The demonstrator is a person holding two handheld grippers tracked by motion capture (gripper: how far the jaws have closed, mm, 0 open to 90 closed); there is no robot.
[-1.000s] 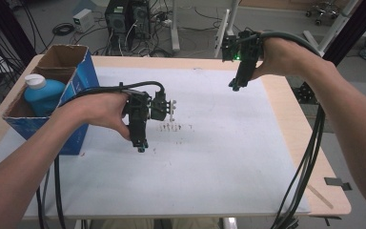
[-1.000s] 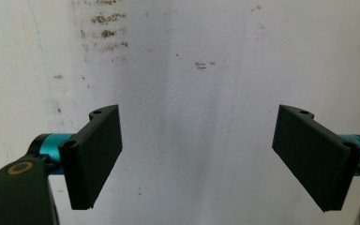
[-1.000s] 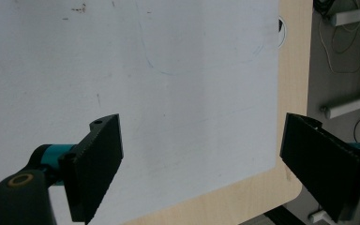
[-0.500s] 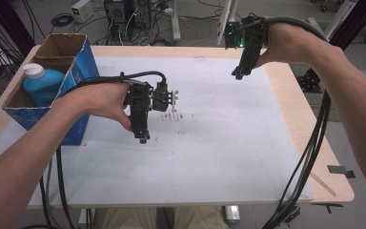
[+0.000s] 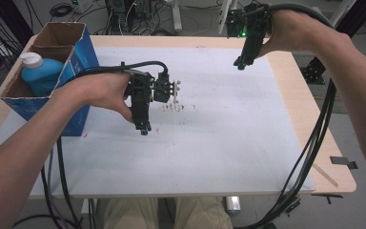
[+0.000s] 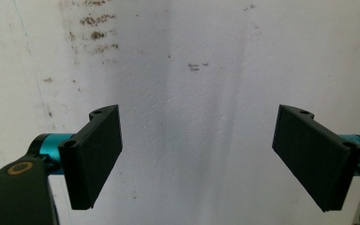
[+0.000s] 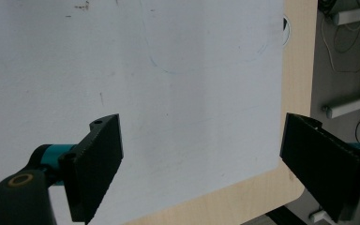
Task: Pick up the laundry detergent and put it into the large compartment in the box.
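Your left gripper (image 5: 144, 130) hangs over the white sheet (image 5: 228, 143), left of centre; your right gripper (image 5: 238, 63) sits at the far right, near the sheet's far edge. Over the last second both have shifted only slightly, the right one drifting a little farther off, and neither has closed on anything: the work appears not yet begun. Both pairs of jaws stand spread wide and empty. The nearest things to handle are the blue bottle (image 5: 40, 75), upright in the cardboard box (image 5: 78, 47) at the far left, just beside your left forearm.

The high view gives the box, the bottle and both hands' positions. The left gripper view (image 6: 199, 154) adds brown specks (image 6: 93, 21) on the sheet; the right gripper view (image 7: 201, 159) shows the sheet's edge against the wooden table (image 7: 295, 93).
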